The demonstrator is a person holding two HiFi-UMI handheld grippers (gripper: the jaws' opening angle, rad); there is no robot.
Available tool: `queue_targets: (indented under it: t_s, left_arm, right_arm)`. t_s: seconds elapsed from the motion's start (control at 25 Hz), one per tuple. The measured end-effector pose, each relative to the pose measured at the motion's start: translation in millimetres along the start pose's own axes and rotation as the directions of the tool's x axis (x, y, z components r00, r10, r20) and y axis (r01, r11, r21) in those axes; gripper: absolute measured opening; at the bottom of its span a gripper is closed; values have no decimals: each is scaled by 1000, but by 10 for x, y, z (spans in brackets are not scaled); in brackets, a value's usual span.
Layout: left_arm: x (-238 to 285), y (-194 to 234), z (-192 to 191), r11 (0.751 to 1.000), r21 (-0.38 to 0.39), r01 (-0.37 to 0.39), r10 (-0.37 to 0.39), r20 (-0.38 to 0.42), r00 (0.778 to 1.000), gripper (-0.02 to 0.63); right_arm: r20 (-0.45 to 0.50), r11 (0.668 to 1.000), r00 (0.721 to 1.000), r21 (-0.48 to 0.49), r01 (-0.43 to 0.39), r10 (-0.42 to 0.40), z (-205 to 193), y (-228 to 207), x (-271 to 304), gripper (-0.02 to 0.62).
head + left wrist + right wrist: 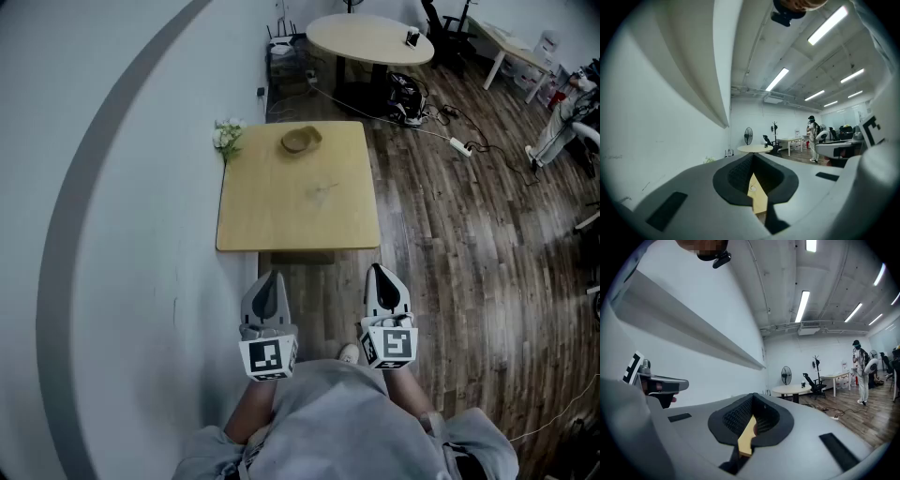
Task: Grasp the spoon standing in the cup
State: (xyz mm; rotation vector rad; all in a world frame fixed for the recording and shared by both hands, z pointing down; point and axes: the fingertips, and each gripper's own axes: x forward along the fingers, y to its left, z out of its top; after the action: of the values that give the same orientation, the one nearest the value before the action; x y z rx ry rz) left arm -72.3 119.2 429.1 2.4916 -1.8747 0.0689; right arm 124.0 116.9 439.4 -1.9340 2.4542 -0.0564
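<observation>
Nr table open; bowl, flowers far.

Head view looks down; gripper views look level, sharing the table.

**Table by the wall, grippers short of its near edge**

The cup stands at the tabletop's far edge, near its middle. Flowers lie at the far left corner, against the wall. The left gripper and right gripper hang side by side before the near edge. A round table stands well behind.
</observation>
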Motion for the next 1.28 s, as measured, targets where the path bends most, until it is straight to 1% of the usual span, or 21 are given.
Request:
queue_targets:
  t_s: [0.16,0.44,0.64,0.92,1.28]
  left_arm:
    - [27,-188,22,1000,5,-2,2,-3,1000,2]
    - [2,-415,-108,999,-12,-41,40,-33,999,2]
    - [58,-461,-169,999,-15,-52,51,-57,997,2]
    - [501,-296,-195,999,-24,-39,38,-50,998,2]
    - [1386,178,-22,1000,-19,22,-22,4,1000,2]
  right_arm:
    - [-20,1000,1000,2,-7,7,-83,-154,-41,-2]
    - [-42,999,998,8,-42,42,-184,-376,-67,-2]
    - [-59,995,995,62,-72,76,-254,-415,0,-2]
    - [-56,997,996,49,-68,70,-261,-460,397,-2]
    - [-49,999,999,45,-18,20,-201,-435,1275,-2]
